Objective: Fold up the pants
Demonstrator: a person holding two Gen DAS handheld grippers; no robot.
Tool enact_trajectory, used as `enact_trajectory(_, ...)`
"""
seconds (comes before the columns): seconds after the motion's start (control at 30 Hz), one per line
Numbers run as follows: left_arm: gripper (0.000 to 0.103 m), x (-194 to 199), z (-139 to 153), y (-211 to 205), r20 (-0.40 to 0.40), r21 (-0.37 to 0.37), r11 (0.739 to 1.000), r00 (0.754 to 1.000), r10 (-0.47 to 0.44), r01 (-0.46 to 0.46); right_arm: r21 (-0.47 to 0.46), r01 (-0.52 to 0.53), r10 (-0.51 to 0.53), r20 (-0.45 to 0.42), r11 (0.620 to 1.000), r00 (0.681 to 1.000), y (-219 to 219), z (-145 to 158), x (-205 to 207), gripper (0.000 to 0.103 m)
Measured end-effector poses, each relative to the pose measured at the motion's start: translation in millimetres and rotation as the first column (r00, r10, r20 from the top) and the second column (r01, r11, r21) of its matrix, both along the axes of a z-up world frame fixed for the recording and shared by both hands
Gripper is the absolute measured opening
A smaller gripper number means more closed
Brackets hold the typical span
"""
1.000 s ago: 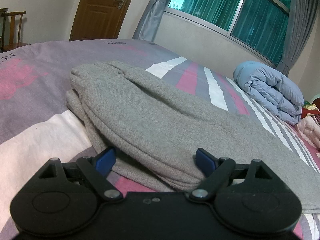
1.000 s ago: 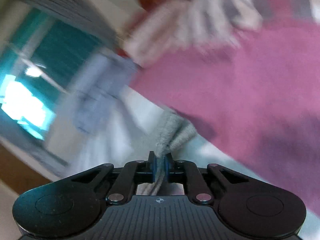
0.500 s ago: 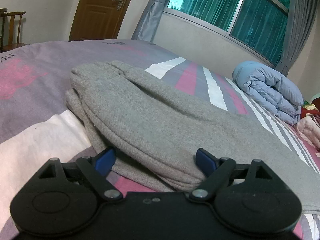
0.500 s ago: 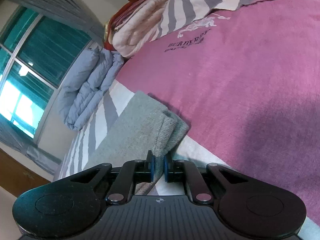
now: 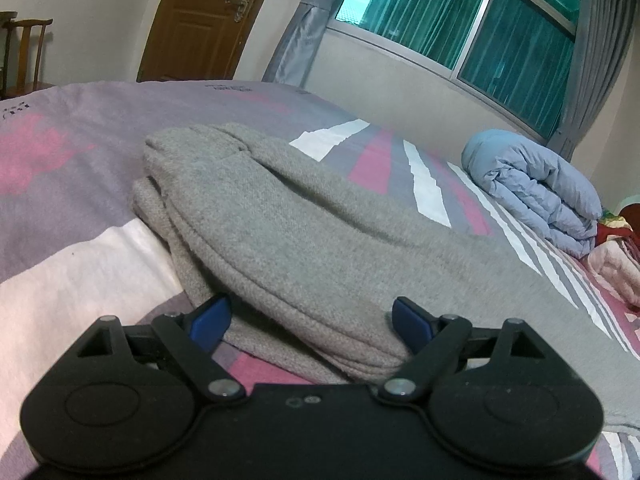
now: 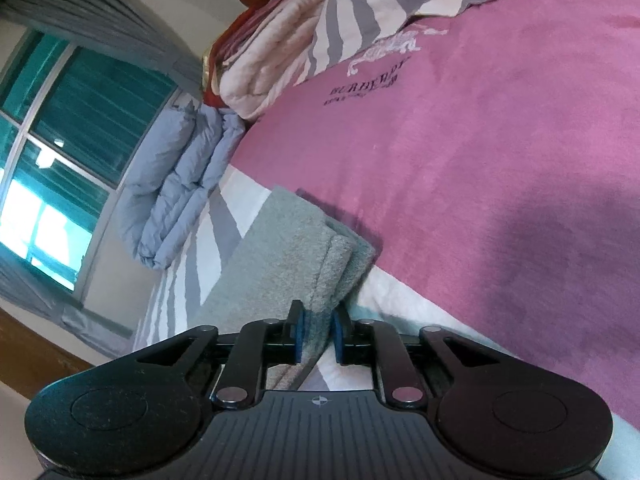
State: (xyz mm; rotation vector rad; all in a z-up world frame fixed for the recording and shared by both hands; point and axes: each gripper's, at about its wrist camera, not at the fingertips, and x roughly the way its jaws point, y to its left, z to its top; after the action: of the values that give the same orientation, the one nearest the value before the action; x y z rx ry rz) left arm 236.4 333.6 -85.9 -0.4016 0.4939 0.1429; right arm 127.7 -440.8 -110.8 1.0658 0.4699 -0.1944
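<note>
The left gripper (image 5: 310,322) rests with jaws spread wide around the near edge of the folded grey knit pants (image 5: 304,232) on the striped pink-and-grey bed (image 5: 60,240), while the right gripper (image 6: 318,338), jaws parted slightly, loosely straddles the pants' corner at 6 o'clock.

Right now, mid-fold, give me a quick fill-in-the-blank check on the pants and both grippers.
1. The left gripper has its jaws spread ____ around the pants' folded edge.
2. The grey pants lie on the ____.
3. The right gripper has pants fabric ____ its jaws.
4. The rolled quilt beside the window is light ____.

Missing words: wide open; bed; between; blue
</note>
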Motion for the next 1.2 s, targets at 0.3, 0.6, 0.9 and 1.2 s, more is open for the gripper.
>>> enact_trajectory(0.3, 0.081, -4, -1, 5, 0.016, -0.021, 1.000, 1.000, -0.006, 0.006, 0.019, 0.012, -0.012, -0.010, 1.000, 1.000, -1, 1, -3, 0.018)
enact_trajectory(0.6, 0.081, -4, -2, 5, 0.018, -0.020, 1.000, 1.000, -0.007, 0.007, 0.036, 0.010, -0.009, -0.033, 0.999, 0.999, -6, -3, 22, 0.018)
enact_trajectory(0.9, 0.081, -4, -1, 4, 0.014, -0.023, 1.000, 1.000, -0.008, 0.008, -0.072, -0.017, 0.015, -0.029, 0.997, 0.999, 4, 20, 19, 0.015)
enact_trajectory(1.2, 0.085, -36, 19, 48, 0.074, -0.125, 0.990, 0.994, 0.081, -0.072, -0.280, -0.088, 0.131, 0.138, 0.956, 0.982, 84, 110, 43, 0.013)
